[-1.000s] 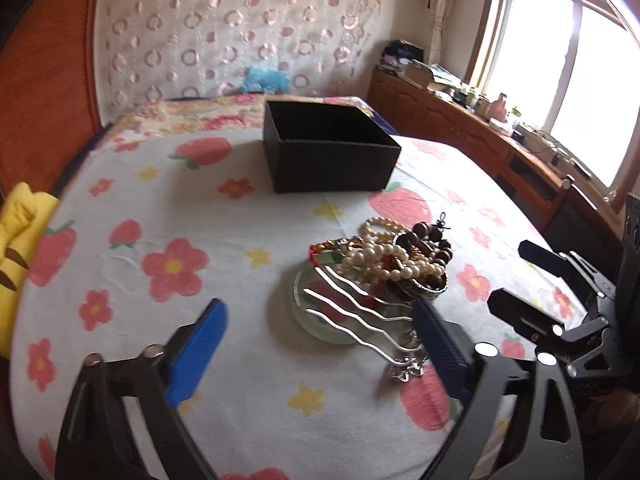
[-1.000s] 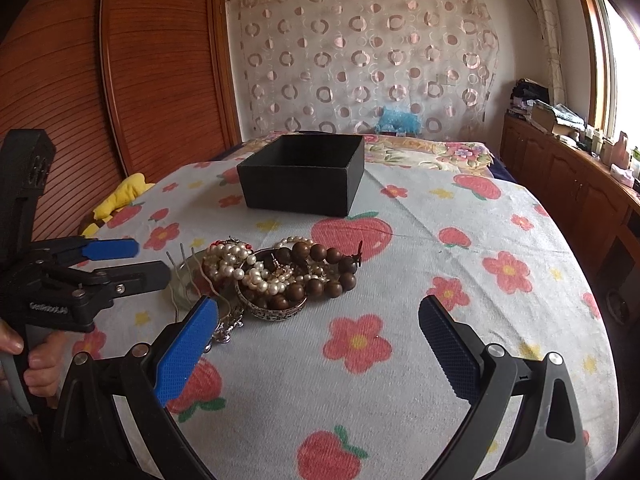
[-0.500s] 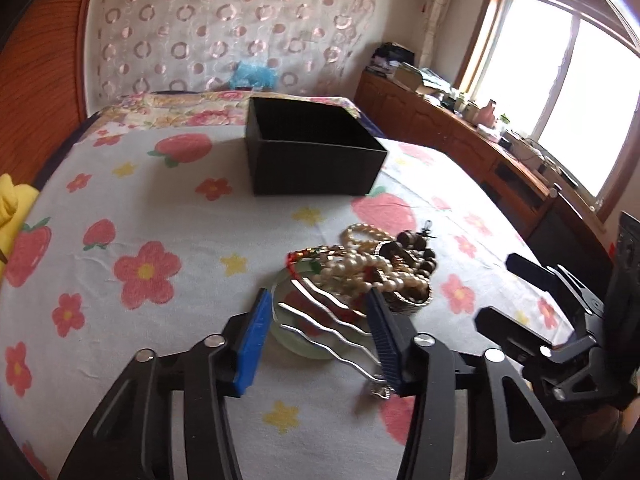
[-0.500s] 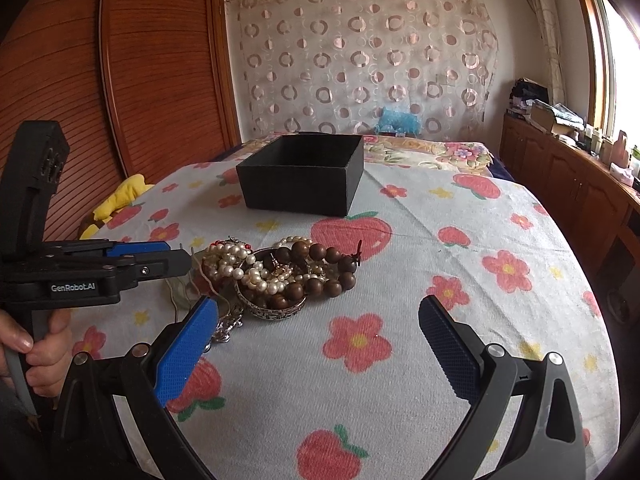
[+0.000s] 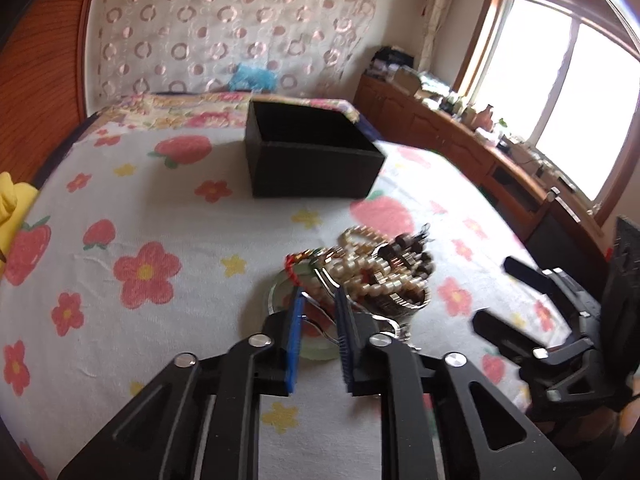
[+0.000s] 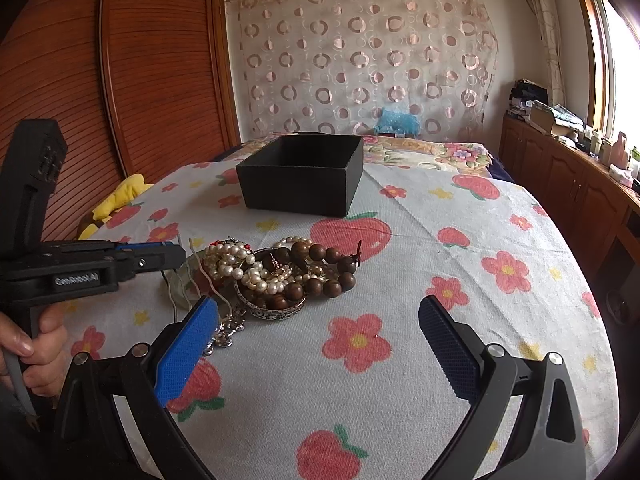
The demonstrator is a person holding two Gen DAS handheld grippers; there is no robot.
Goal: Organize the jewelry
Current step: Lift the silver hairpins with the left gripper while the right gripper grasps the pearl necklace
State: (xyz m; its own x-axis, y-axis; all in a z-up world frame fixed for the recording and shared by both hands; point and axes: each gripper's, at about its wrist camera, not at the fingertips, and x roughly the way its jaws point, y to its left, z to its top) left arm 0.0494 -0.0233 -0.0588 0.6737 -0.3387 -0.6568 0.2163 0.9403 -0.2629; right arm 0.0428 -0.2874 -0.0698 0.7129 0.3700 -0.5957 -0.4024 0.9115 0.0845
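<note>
Left wrist view: my left fingers [image 5: 318,320] are nearly closed around the silver comb [image 5: 320,322], beside the beads [image 5: 384,272] on the bed [image 5: 160,232]. My right fingers [image 6: 316,344] hang wide apart, empty, low over the bed.

You're in a home bedroom — a bed [image 6: 400,360] under a strawberry-and-flower sheet, a circle-patterned curtain [image 6: 360,60] behind its head, cluttered wooden cabinets [image 6: 560,168] along its window side.
</note>
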